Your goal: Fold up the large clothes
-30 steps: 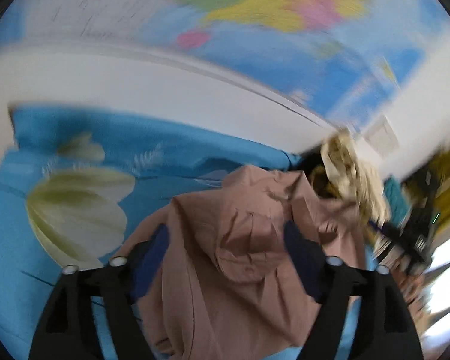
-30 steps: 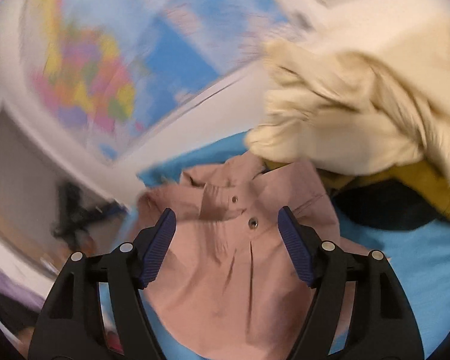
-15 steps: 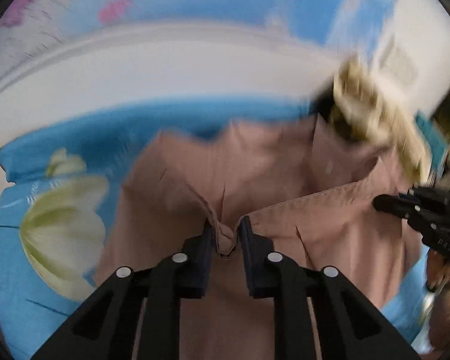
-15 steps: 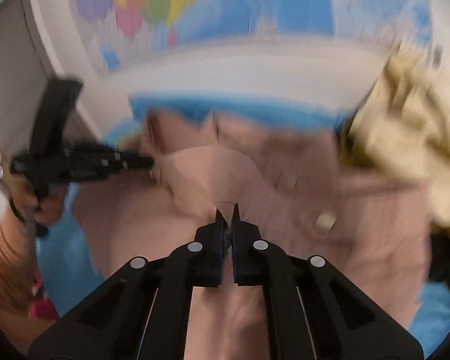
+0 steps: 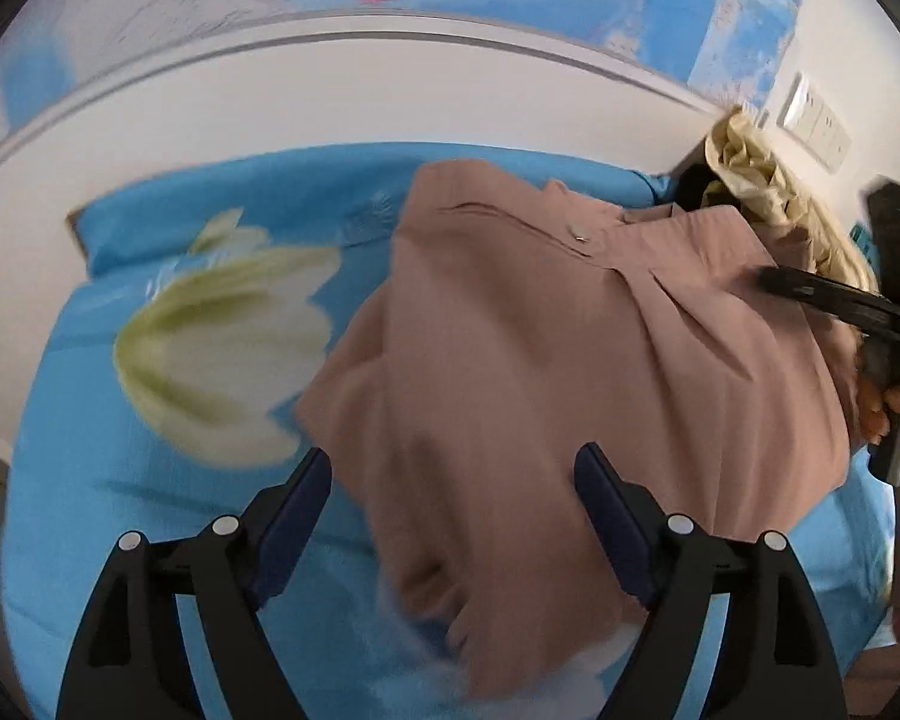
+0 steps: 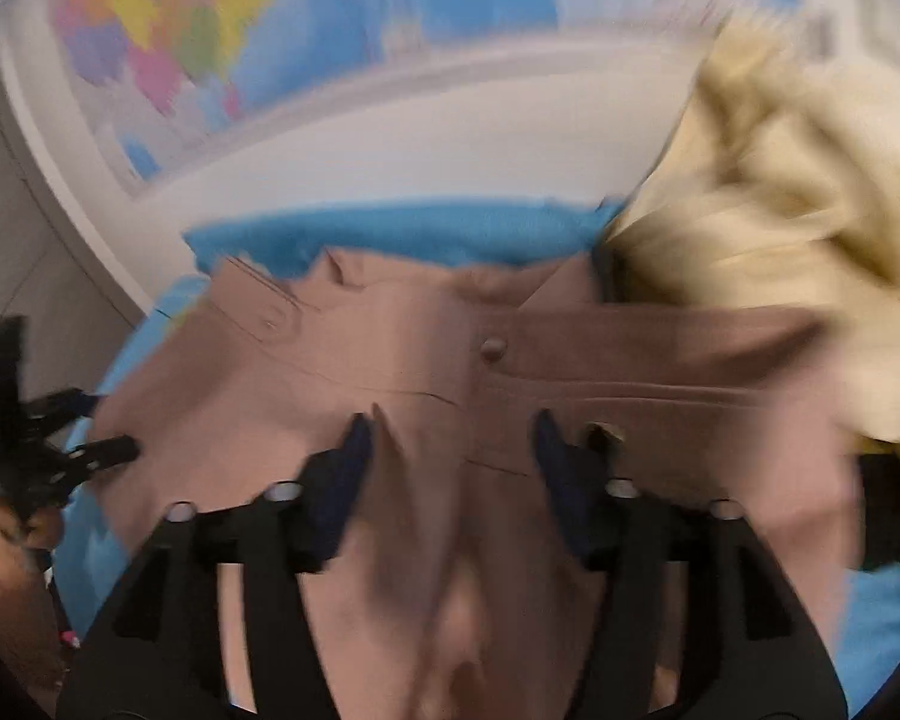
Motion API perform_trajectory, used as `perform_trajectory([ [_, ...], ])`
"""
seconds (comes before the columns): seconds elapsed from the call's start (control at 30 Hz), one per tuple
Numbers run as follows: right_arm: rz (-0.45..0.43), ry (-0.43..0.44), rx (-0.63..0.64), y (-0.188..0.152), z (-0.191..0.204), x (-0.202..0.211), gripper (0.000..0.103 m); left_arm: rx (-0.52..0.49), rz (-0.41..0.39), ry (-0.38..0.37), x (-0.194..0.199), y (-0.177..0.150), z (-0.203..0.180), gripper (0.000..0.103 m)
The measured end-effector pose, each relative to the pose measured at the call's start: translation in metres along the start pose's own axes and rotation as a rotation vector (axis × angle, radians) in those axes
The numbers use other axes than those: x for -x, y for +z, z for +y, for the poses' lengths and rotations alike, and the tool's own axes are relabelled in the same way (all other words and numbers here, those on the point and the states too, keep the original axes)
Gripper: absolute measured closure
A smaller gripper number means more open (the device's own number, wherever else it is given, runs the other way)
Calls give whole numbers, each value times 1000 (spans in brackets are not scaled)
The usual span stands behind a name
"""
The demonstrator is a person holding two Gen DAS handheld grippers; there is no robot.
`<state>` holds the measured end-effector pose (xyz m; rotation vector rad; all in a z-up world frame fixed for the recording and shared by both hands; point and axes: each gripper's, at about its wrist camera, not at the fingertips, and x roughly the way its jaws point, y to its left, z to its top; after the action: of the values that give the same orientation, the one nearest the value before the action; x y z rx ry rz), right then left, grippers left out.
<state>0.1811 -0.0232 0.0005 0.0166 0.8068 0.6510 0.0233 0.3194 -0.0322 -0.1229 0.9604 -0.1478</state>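
A dusty-pink buttoned garment [image 5: 570, 348] lies spread on a blue flowered sheet [image 5: 168, 480]. It also fills the middle of the right wrist view [image 6: 438, 372]. My left gripper [image 5: 453, 507] is open and empty, its fingers straddling the garment's near part. My right gripper [image 6: 450, 450] is open and empty, just over the cloth below a button. The right gripper also shows at the right edge of the left wrist view [image 5: 834, 300], and the left gripper at the left edge of the right wrist view [image 6: 60, 456].
A heap of cream and dark clothes [image 6: 780, 240] lies at the garment's right, also seen in the left wrist view [image 5: 774, 198]. A white wall with a world map [image 5: 450, 12] runs behind the bed. Wall sockets [image 5: 816, 120] sit at far right.
Both grippers were shut on folds of the pink garment half a second ago. Both have opened and let it go, and the garment now lies flatter on the sheet.
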Motion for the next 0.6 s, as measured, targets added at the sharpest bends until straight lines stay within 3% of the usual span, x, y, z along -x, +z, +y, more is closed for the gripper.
perform_trajectory([
  [0.07, -97, 12, 9, -15, -6, 48, 21, 20, -20, -34, 8, -12, 7, 20],
  [0.13, -127, -6, 2, -35, -17, 81, 15, 19, -41, -61, 16, -24, 10, 14],
  [0.2, -102, -21, -20, -64, -31, 101, 14, 3, -48, -92, 17, -34, 5, 13],
  [0.3, 0, -87, -102, -110, -62, 100, 15, -20, -31, -98, 9, -43, -3, 14],
  [0.37, 46, -40, -201, -131, -83, 85, 28, -17, -23, -135, -1, -44, -7, 28],
  [0.4, 54, -15, -223, -135, -87, 80, 35, -7, -22, -147, -9, -41, -12, 39],
  [0.47, 32, 29, -215, -138, -85, 76, 71, 18, -19, -144, -16, -39, -14, 56],
  [0.53, 16, 43, -196, -133, -80, 72, 93, 103, -4, -177, -16, -37, -4, 82],
  [0.6, -12, 99, -248, -129, -84, 90, 97, 176, -19, -228, -3, -35, 7, 88],
])
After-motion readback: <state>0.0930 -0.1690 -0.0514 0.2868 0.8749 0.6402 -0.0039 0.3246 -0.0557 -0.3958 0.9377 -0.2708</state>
